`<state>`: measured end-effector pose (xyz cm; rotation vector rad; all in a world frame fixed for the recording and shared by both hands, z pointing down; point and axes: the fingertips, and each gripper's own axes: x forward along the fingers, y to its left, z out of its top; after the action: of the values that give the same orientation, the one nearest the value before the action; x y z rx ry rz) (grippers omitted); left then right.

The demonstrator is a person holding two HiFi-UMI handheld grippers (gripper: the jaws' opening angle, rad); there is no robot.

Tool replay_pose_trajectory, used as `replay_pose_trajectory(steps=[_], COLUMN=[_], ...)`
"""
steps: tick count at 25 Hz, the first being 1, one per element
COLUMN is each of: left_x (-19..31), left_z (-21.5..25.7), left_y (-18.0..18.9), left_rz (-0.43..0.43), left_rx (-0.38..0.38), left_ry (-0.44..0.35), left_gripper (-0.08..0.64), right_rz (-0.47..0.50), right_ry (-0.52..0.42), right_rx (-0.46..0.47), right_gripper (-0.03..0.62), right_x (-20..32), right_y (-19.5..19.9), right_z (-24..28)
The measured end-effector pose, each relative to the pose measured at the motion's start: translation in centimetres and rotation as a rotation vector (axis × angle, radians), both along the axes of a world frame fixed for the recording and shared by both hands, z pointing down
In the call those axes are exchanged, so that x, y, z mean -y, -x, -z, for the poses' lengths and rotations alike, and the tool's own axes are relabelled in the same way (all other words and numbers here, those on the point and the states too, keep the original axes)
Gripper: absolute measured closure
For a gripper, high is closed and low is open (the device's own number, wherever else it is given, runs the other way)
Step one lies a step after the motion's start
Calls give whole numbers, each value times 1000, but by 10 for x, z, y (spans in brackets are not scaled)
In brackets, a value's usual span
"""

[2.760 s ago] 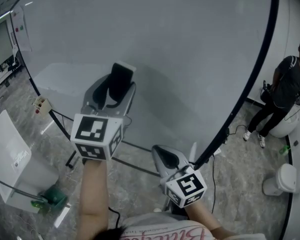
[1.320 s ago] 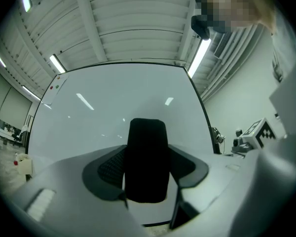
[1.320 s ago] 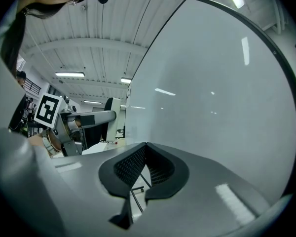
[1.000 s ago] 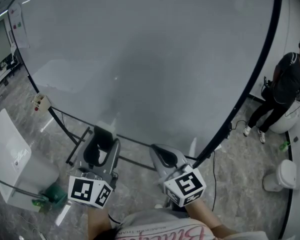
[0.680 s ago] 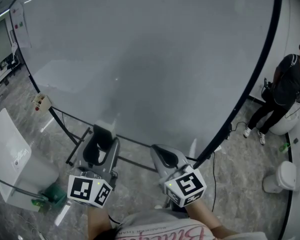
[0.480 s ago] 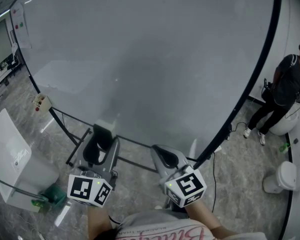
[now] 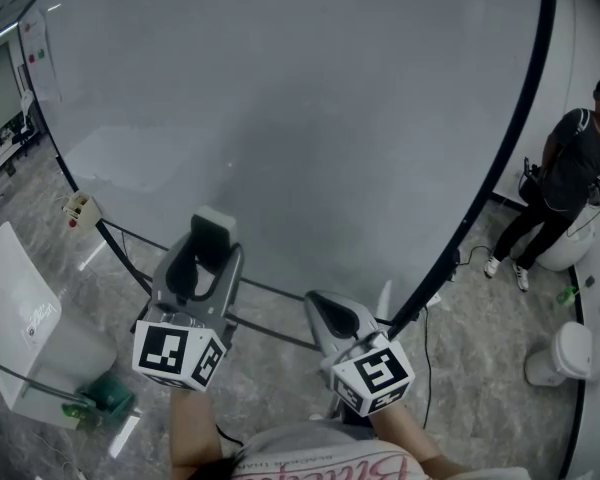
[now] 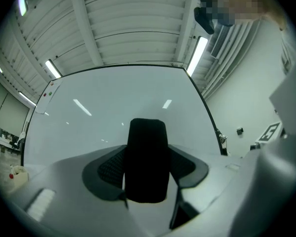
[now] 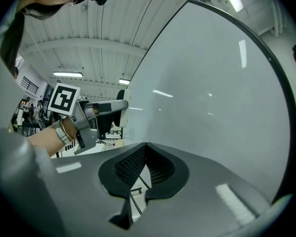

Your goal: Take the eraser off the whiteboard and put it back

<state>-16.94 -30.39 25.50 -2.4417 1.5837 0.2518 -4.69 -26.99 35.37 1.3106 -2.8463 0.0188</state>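
The eraser [image 7: 213,226], black felt with a white back, sits clamped between the jaws of my left gripper [image 7: 208,244]. It is held just in front of the lower part of the big whiteboard [image 7: 330,118]; whether it touches the board I cannot tell. In the left gripper view the eraser [image 8: 147,167] stands upright between the pads and fills the gap, with the whiteboard [image 8: 113,98] behind it. My right gripper [image 7: 316,302] hangs lower, near the board's bottom edge, jaws shut with nothing in them. The right gripper view shows its tips [image 9: 144,145] meeting, and the left gripper [image 9: 101,113] off to the left.
A person [image 7: 575,183] stands at the right by the board's edge. Two white round stools [image 7: 568,356] are on the floor at the right. A white box [image 7: 25,313] and a green item [image 7: 105,396] lie at lower left. The board's stand bars [image 7: 270,293] run under my grippers.
Earlier the left gripper held the eraser high against the board, then dropped low. Over the last half second it has risen again toward the board. The right gripper stayed put.
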Motion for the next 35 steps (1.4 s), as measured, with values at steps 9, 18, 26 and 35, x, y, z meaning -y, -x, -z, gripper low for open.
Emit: replay_pose_trajectory(steps=[9, 18, 26, 35], left_x=[29, 59, 93, 109], left_z=[46, 79, 90, 104], left_y=[-14, -24, -30, -45], left_rz=[9, 63, 77, 55], left_rx=[93, 238, 335, 372], left_ry=[-68, -118, -108, -107], left_gripper=[312, 310, 310, 310], right_rz=[-12, -2, -13, -9], right_ry=[-1, 0, -5, -12], right_rx=[1, -11, -17, -25], right_gripper=[592, 592, 592, 592], right_x=[1, 1, 3, 4], right_y=[-5, -5, -11, -8], right_z=[0, 0, 1, 3])
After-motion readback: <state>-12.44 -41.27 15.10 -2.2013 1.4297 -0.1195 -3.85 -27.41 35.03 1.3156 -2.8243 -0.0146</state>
